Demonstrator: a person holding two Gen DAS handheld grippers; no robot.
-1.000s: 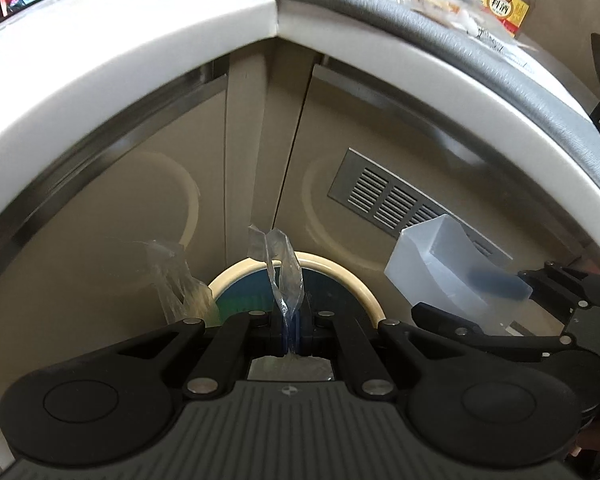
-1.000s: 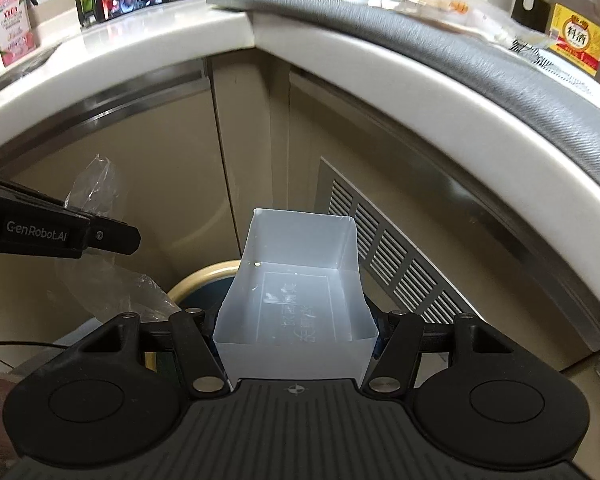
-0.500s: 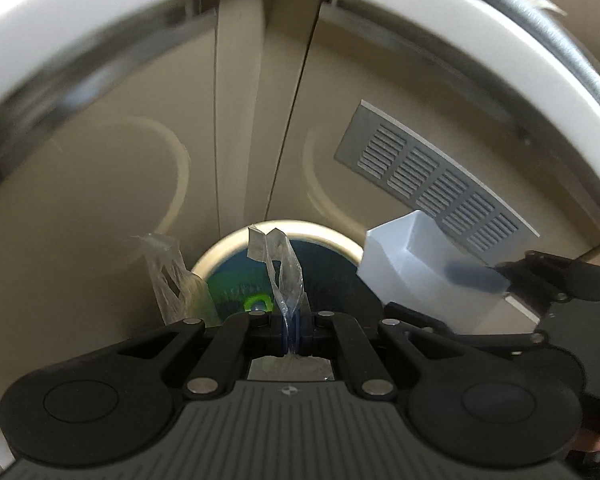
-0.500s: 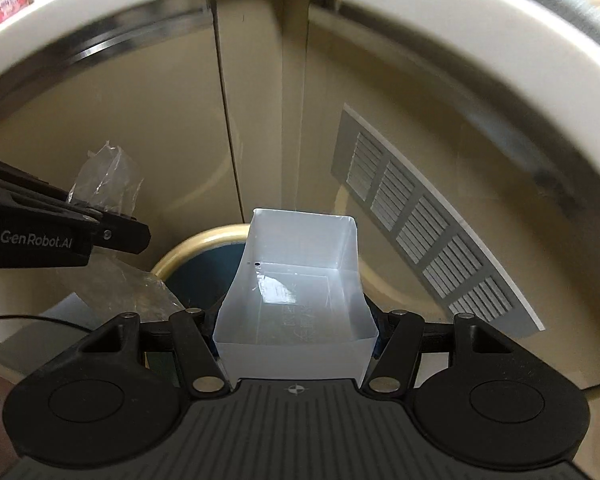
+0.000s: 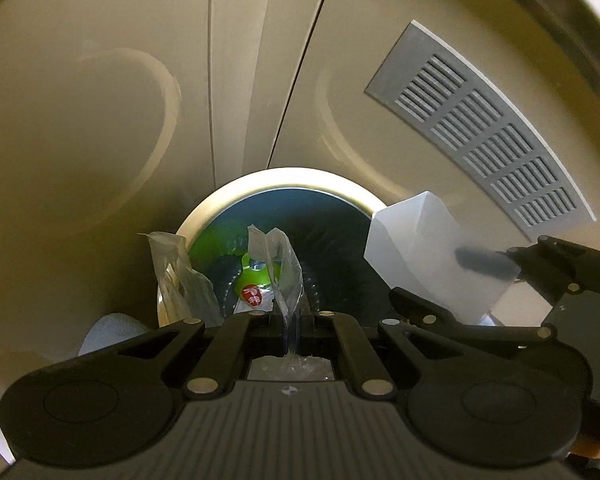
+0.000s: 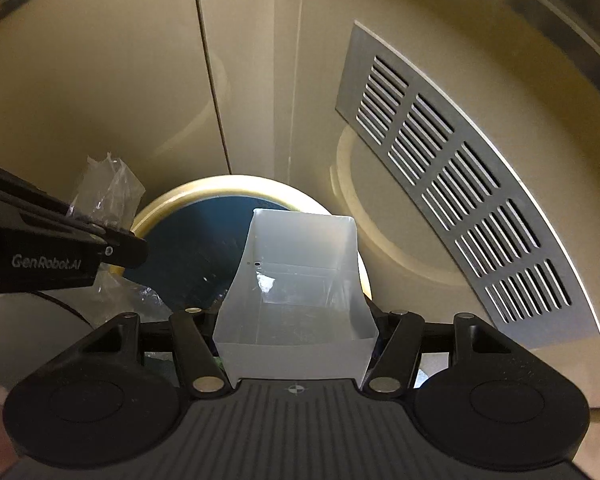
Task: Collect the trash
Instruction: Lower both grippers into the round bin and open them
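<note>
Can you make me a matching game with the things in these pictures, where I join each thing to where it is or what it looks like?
Things:
1. clear plastic wrapper
2. white plastic tub
3. trash bin
4. vent grille

Places or looks:
A. grey with rows of slots, on the cabinet door
B. pinched in the shut jaws of the left gripper
C. round with a cream rim, standing on the floor by the cabinet
D. held between the jaws of the right gripper

Pairs: 1-B, 2-D, 3-C, 4-A
</note>
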